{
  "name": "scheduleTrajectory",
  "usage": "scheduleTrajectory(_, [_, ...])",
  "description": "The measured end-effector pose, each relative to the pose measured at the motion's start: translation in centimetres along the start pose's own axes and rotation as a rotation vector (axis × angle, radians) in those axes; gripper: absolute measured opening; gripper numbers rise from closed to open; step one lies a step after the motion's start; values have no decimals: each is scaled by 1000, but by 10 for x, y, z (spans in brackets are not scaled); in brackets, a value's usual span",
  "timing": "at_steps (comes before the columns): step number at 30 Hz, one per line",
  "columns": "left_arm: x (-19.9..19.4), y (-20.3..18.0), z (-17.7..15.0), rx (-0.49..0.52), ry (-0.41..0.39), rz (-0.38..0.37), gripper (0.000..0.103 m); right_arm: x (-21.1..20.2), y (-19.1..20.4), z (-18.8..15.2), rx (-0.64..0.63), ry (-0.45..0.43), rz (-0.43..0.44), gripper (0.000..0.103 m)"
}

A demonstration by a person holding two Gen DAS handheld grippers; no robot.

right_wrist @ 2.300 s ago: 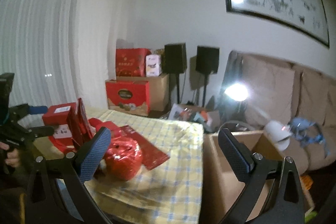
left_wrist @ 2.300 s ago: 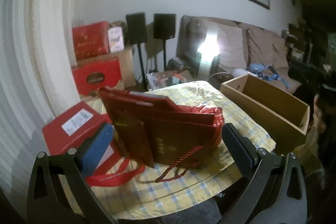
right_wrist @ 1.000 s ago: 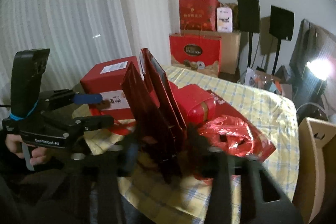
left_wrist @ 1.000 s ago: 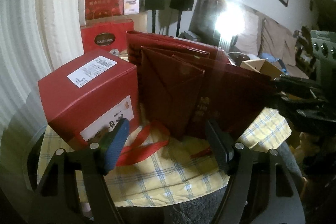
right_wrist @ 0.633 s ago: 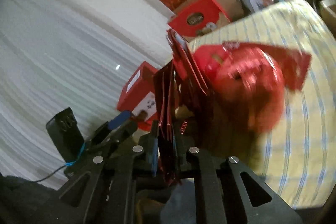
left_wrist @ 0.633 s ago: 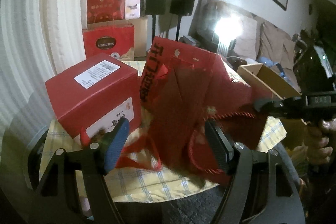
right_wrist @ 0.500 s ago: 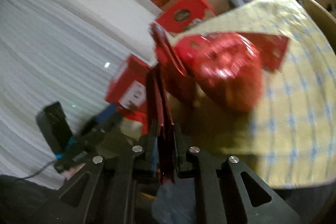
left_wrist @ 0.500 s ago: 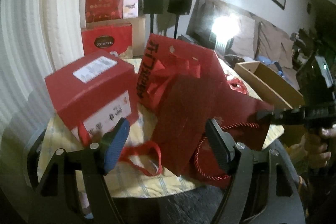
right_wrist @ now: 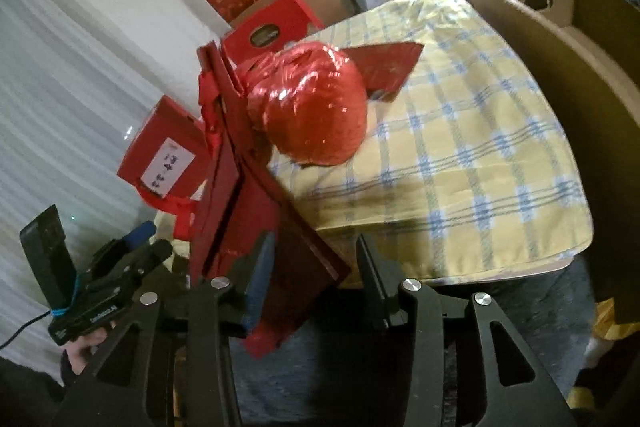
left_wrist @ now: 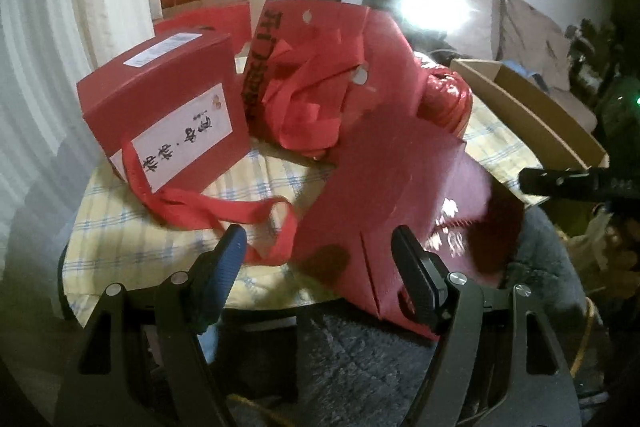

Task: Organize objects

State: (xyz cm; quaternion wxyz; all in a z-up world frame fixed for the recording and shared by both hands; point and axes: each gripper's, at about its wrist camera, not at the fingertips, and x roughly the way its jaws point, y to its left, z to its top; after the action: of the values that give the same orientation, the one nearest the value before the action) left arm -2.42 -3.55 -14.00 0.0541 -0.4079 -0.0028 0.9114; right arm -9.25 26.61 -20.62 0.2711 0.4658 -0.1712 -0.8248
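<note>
Right tool (right_wrist: 312, 263) opening around red bags (right_wrist: 256, 227); only its view shows that.

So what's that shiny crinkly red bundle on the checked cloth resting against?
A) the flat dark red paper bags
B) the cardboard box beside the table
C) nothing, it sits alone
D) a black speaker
A: in the right wrist view the shiny red bundle presses against the tilted flat red bags, clear of the cardboard box.

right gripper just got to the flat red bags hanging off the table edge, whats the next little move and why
Probably pull the right gripper back, clear of the flat red bags. Its jaws are opening, the bags sit between them with the pads apart, and they lean off the edge of the table. The left gripper is open and empty.
</note>
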Motion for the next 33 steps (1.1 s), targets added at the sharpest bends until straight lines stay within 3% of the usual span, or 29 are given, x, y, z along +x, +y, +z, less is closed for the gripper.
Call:
scheduleTrajectory(4, [8,-1,-1,-4,23,7,72,6,1,1,-18,4,-27,46])
scheduleTrajectory(9, [22,2,-9,-12,70,23,73,30,-2,-7,-55,90,-37,45])
scheduleTrajectory(12, [29,2,-13,-6,90,26,73,30,7,-11,-132,77,-72,45])
scheduleTrajectory(19, [32,5,-18,-10,112,17,73,29,5,-10,-137,89,-53,44])
scheduleTrajectory(24, [25,20,-37,-96,165,-83,72,29,4,-10,-138,89,-56,44])
scheduleTrajectory(27, [24,17,-62,-155,207,-96,71,28,5,-10,-139,88,-56,44])
scheduleTrajectory(30, [26,4,-82,-156,235,-173,70,27,4,-10,-148,91,-59,44])
scheduleTrajectory(33, [29,-6,-79,-139,242,-205,69,29,7,-12,-153,93,-55,44])
